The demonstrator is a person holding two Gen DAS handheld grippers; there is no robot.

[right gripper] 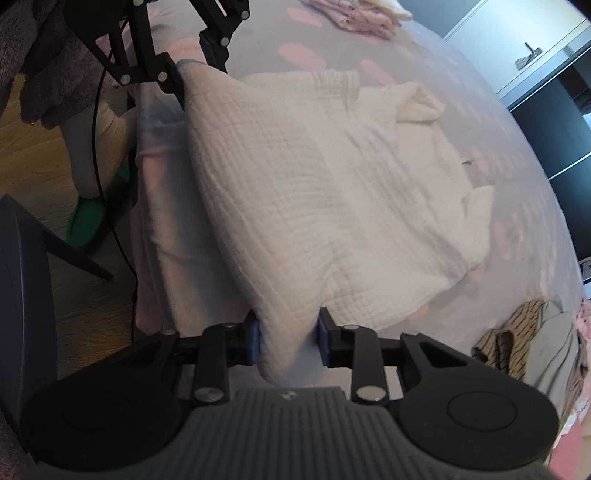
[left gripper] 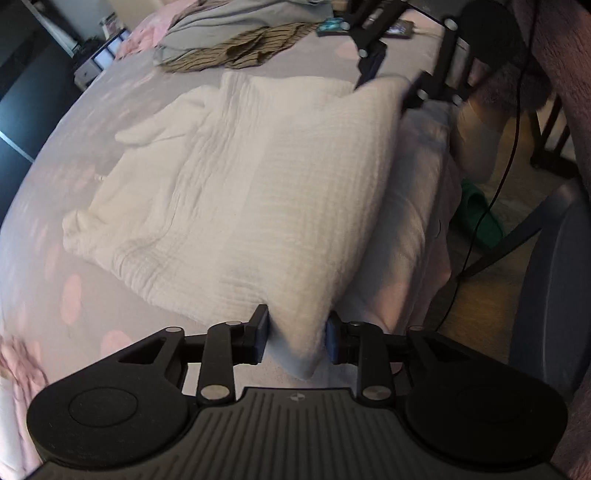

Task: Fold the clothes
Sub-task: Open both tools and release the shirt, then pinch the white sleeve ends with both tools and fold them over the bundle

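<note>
A white crinkled garment [left gripper: 236, 192] lies on the bed, its near edge lifted between both grippers; it also shows in the right wrist view [right gripper: 332, 184]. My left gripper [left gripper: 297, 338] is shut on one corner of the garment at the bed's edge. My right gripper [right gripper: 288, 341] is shut on the other corner. Each gripper shows in the other's view, the right gripper [left gripper: 391, 86] at the top and the left gripper [right gripper: 192, 70] at the top left. The garment's sleeves lie bunched on the far side.
A striped brown garment [left gripper: 236, 51] and a grey one [left gripper: 221, 22] lie further along the bed [left gripper: 55, 258]. Pink clothes [right gripper: 362, 18] lie at the bed's other end. A dark chair [right gripper: 22, 295], a green slipper [right gripper: 88, 221] and a cable [left gripper: 495, 192] are beside the bed.
</note>
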